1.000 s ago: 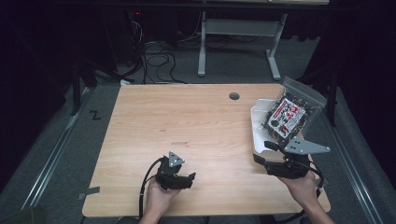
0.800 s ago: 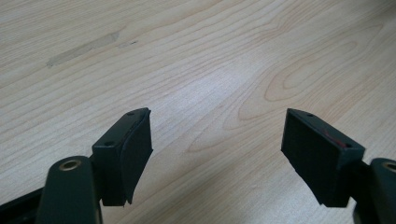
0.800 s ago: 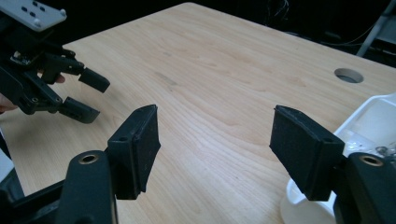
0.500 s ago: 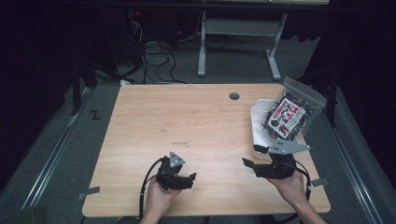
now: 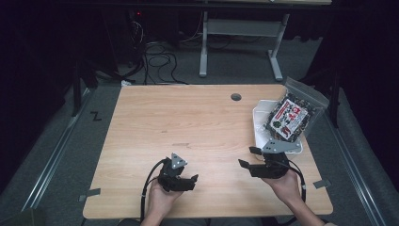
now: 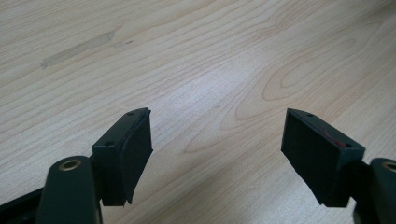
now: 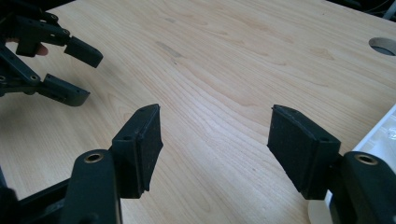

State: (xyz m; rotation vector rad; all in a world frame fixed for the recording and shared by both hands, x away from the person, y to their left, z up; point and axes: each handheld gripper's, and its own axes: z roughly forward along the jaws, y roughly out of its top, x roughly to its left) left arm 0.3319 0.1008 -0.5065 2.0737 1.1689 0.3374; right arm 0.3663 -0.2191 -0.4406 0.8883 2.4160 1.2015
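A clear bag of dark snacks with a red-and-white label [image 5: 289,117] lies in a white tray [image 5: 257,128] at the table's right edge. My right gripper [image 5: 245,157] hovers in front of the tray near the front edge, jaws pointing left and open with nothing between them [image 7: 215,149]. My left gripper [image 5: 192,182] sits at the front centre-left, jaws pointing right, also open and empty [image 6: 217,154]. The left gripper [image 7: 70,70] appears at the top left of the right gripper view. Bare wood lies between both pairs of jaws.
The wooden table [image 5: 188,122] has a round cable hole [image 5: 235,97] near its far edge and a faint tape mark [image 5: 181,144] in the middle. The tray's corner [image 7: 378,135] shows at the right of the right gripper view. Cables and a desk frame lie on the floor beyond.
My right gripper has moved left and a little toward the front, away from the tray. The left gripper has stayed put.
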